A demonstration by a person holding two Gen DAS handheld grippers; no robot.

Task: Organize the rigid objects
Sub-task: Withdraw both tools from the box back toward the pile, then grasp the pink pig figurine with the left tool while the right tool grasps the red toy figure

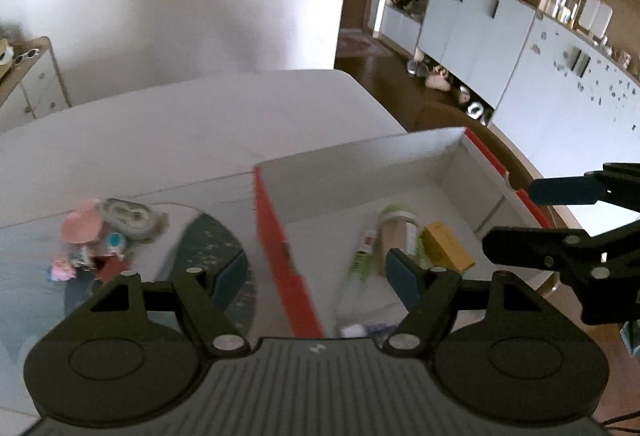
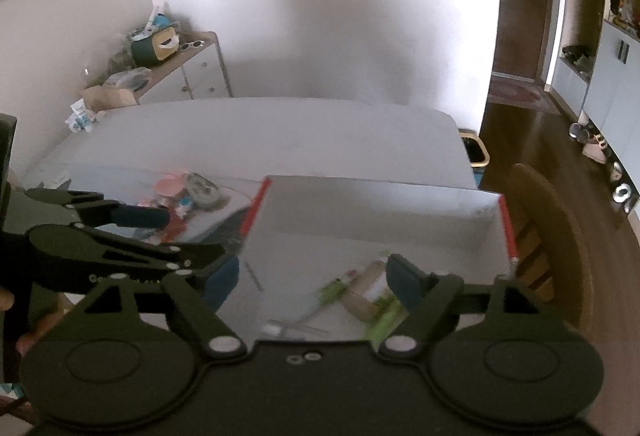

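Both tools are spread wide with nothing between the pads. Left tool [image 1: 316, 272] hangs over the red left wall of the white box [image 1: 360, 164], one blue pad on either side of that wall without touching it. Right tool [image 2: 312, 284] hovers over the box interior, also released (no object in its gap either).

Inside the box, lying on the floor: a jar with a green lid [image 1: 398, 226], a green-and-white tube [image 1: 362, 256] just left of it, and a yellow carton [image 1: 448, 250] on the right. Everything there is a bit motion-blurred, so labels are unreadable.

Outside the box on the white tabletop [image 1: 180, 140], a small pile remains: a pink round piece [image 1: 82, 222], a grey oval case [image 1: 128, 218] beside it, plus small bits I can't identify, near a dark speckled mat [image 1: 212, 240].
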